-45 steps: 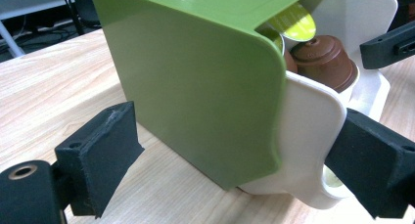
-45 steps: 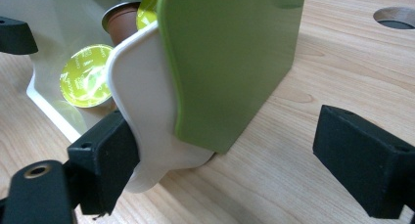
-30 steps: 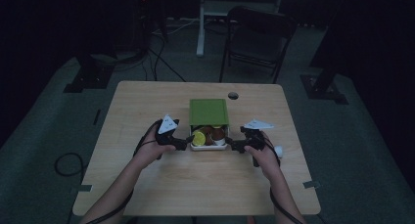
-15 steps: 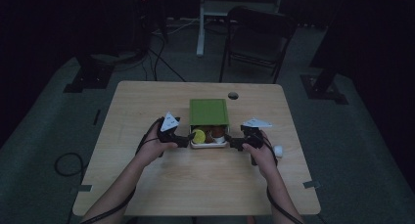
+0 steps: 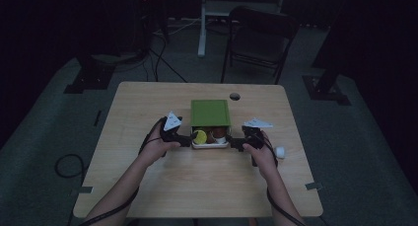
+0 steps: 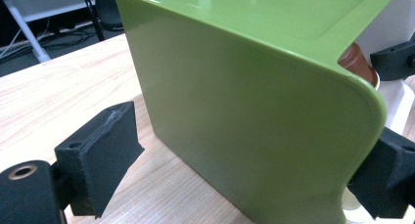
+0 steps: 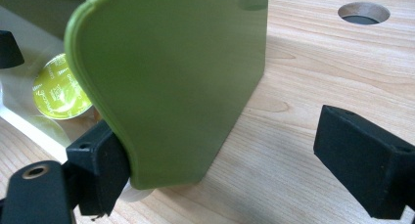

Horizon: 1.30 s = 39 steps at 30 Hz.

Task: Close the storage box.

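Note:
A green box stands mid-table with a white drawer tray drawn out toward me. In the tray lie a yellow capsule and a brown capsule. My left gripper is at the tray's left end, my right gripper at its right end. In the left gripper view the left gripper is open and straddles the green box's corner, the brown capsule beyond. In the right gripper view the right gripper is open, one jaw against the green wall, near the yellow capsule.
A small white object lies on the table just right of my right hand. A round cable hole sits behind the box. A folding chair stands beyond the far edge. Bare wood lies in front of my hands.
Both hands have edged slightly forward along the tray's ends. The box and tray look much the same.

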{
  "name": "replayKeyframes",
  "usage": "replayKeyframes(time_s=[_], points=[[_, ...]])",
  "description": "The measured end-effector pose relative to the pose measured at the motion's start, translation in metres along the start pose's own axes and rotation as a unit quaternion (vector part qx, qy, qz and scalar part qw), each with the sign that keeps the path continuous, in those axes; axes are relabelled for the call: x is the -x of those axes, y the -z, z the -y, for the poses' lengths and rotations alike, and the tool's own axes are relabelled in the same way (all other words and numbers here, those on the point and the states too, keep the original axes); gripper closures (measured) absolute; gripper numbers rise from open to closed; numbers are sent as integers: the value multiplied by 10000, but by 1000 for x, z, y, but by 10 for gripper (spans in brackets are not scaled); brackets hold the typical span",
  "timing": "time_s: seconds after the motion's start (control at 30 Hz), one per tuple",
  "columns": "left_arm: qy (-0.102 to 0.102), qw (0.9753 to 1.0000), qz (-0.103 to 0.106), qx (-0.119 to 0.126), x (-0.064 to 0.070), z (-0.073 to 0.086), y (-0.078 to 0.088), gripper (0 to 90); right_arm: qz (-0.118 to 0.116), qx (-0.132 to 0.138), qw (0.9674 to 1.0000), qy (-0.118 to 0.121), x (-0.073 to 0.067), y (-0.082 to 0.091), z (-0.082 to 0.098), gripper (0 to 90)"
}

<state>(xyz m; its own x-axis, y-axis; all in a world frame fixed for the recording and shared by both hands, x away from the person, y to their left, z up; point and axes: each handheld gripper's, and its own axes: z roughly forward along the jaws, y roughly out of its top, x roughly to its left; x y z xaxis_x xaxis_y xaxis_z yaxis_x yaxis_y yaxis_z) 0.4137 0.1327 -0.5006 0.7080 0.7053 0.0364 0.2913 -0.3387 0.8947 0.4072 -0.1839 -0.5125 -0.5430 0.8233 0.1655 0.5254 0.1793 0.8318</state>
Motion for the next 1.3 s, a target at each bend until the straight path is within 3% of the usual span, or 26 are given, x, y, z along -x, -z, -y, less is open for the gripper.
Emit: replayKeyframes(time_s=[0.4,0.53,0.73,1.3], points=[[117,9996,240,120,10,-6,7,92,60,131,9997,-178,-4,4,-1,110],[208,9993,253,163,13,-6,12,92,-36,256,9996,-85,-6,8,-2,110],[262,9992,269,132,13,-1,16,92,-81,162,9997,132,-8,11,-1,110],[263,9995,139,113,10,0,34,92,44,173,9996,237,-11,24,-2,110]])
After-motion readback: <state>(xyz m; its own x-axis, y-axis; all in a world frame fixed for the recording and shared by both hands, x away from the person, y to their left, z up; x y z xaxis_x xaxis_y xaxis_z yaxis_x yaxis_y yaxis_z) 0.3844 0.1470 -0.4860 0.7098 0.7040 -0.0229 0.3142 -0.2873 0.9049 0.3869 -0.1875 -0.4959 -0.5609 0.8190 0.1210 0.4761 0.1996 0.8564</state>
